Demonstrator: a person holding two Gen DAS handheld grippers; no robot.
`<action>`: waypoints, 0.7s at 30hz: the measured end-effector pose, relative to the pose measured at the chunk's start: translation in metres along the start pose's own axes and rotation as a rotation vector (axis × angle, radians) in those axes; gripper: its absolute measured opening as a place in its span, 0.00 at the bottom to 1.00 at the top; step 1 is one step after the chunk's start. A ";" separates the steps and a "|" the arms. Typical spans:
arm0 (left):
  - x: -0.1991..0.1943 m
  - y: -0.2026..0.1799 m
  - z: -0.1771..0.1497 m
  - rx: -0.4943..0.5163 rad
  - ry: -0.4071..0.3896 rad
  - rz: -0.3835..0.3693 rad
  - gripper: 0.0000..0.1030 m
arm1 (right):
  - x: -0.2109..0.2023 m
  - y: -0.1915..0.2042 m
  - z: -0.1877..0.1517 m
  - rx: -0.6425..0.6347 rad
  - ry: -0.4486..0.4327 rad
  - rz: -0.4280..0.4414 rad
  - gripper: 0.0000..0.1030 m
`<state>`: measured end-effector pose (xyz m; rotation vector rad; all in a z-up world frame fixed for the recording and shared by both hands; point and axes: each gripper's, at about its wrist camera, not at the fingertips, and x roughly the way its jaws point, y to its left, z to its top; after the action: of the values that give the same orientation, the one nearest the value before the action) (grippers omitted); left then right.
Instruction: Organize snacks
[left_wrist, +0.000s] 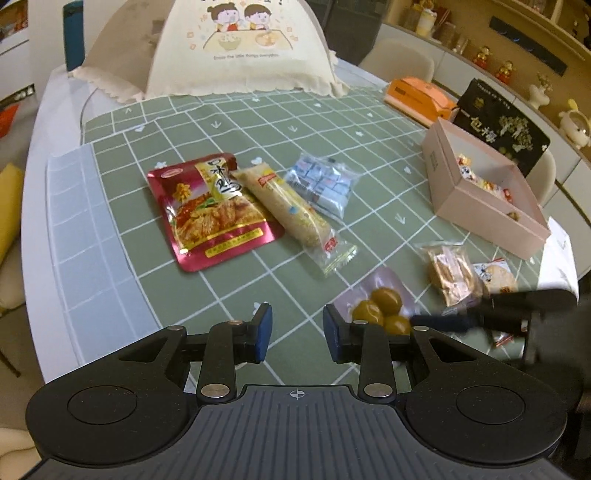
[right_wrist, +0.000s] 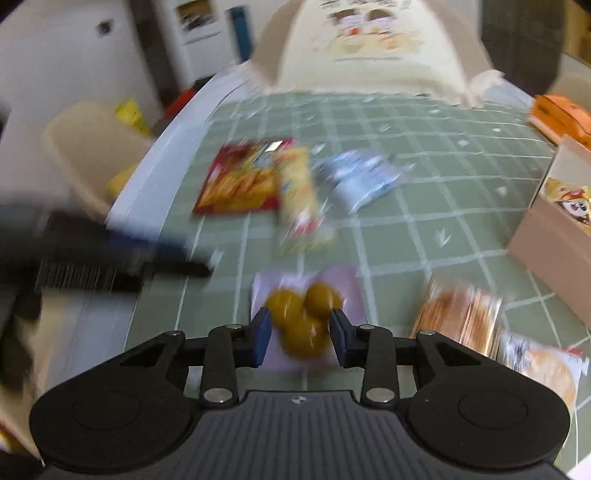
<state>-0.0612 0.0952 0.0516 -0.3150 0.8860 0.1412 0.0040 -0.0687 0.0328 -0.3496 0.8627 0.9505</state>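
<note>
A pink open box with several snacks inside stands at the right of the green checked mat. On the mat lie a red pouch, a long rice-cracker pack, a clear bag of blue-white candies, a pack of three olive-green balls, a biscuit pack and a round cracker pack. My left gripper is open and empty above the mat's near edge. My right gripper is open, its jaws either side of the green-ball pack; the right wrist view is blurred.
A cream mesh food cover stands at the back of the table. An orange box and a black box sit behind the pink box. Chairs stand around the table. The right gripper shows blurred in the left wrist view.
</note>
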 end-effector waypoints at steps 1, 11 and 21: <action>-0.001 0.001 0.001 -0.008 -0.001 -0.009 0.33 | -0.001 0.003 -0.008 -0.032 0.009 -0.008 0.33; 0.047 0.017 0.062 -0.286 -0.060 -0.020 0.33 | -0.041 -0.002 -0.027 0.060 -0.062 -0.164 0.57; 0.087 -0.011 0.076 -0.093 -0.024 0.062 0.36 | -0.069 -0.023 -0.051 0.166 -0.060 -0.229 0.65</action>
<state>0.0521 0.1085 0.0312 -0.3725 0.8675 0.2436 -0.0217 -0.1519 0.0518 -0.2693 0.8212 0.6693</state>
